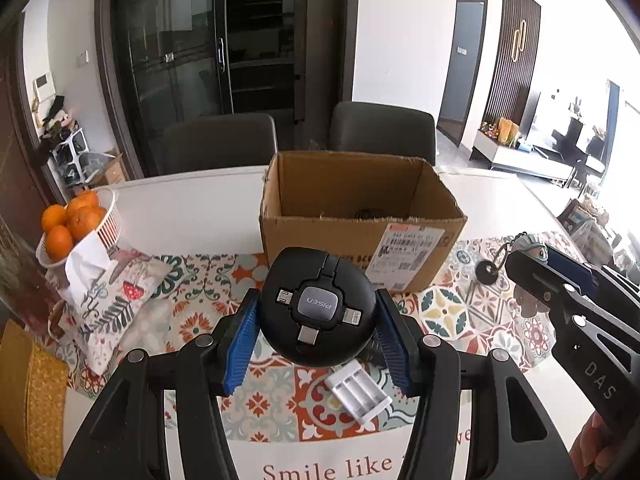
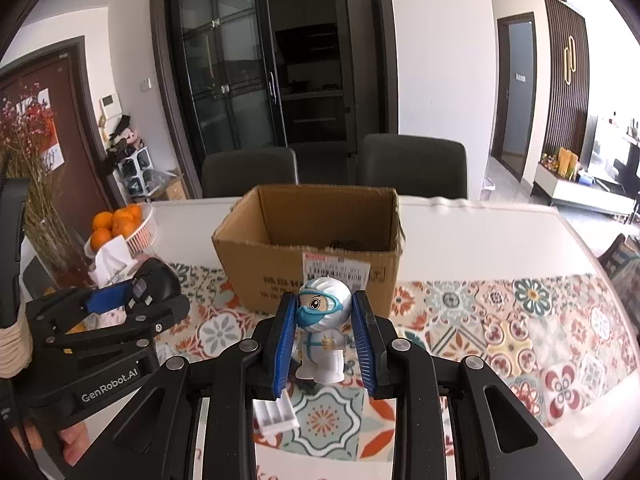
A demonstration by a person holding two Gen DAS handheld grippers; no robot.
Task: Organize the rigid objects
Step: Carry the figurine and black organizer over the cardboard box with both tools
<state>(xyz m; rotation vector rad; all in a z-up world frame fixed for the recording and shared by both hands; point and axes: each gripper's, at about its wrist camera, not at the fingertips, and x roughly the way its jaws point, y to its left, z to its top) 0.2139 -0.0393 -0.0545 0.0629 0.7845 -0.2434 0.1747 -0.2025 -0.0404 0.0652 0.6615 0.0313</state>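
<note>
**Both Items Lifted, Box Not Yet Loaded**

Your left gripper [image 1: 316, 320] is clamped on the black Pisen cable hub [image 1: 318, 306]; your right gripper [image 2: 324, 334] on the medic figurine [image 2: 322, 332]. The white battery holder [image 1: 358, 394] remains on the patterned mat [image 1: 460, 312] near the table's front edge. Beyond, the cardboard box [image 1: 352, 240] holds something dark, unidentifiable.

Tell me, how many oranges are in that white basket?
5 show in the left wrist view, piled in the white basket at the table's left edge: one on top, one left, two middle-right, one in front. More may hide underneath.
</note>
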